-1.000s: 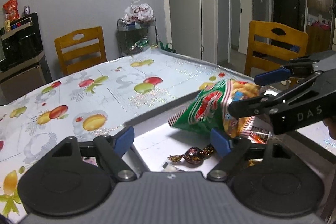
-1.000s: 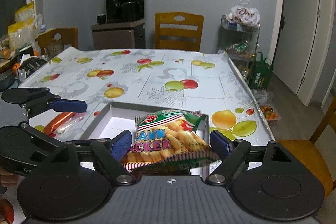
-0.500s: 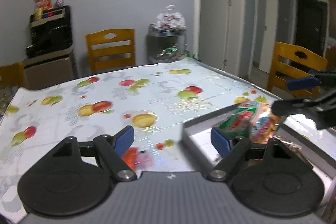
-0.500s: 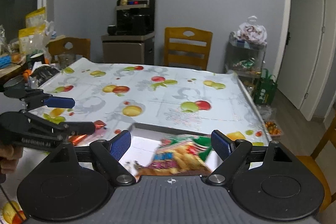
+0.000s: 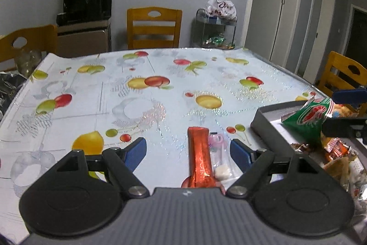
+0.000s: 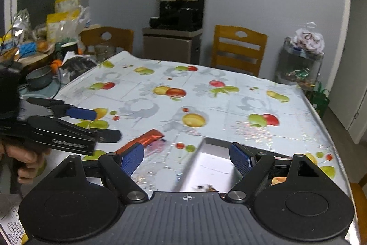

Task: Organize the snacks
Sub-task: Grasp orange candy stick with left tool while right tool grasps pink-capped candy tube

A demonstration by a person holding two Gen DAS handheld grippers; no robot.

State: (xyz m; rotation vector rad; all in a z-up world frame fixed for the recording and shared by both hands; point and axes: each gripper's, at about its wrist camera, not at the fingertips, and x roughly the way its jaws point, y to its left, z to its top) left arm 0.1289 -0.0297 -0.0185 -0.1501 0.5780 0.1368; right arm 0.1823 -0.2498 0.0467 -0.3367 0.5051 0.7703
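Left gripper [image 5: 187, 150]: jaws spread, over the red stick packet [image 5: 199, 160].
Right gripper [image 6: 187, 156]: jaws spread, empty, above the grey tray [image 6: 206, 162].
Green cracker bag [image 5: 308, 116]: in tray, right.

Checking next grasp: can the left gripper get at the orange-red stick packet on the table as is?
Probably yes. The left gripper is open and the orange-red stick packet lies flat between its fingers, nothing on top. A clear packet lies right against it and may get pinched too.

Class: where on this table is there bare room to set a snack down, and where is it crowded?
Bare: the tablecloth from the red packet to the far chair. Crowded: the box, with the green bag and wrappers, and the strip beside the red packet.
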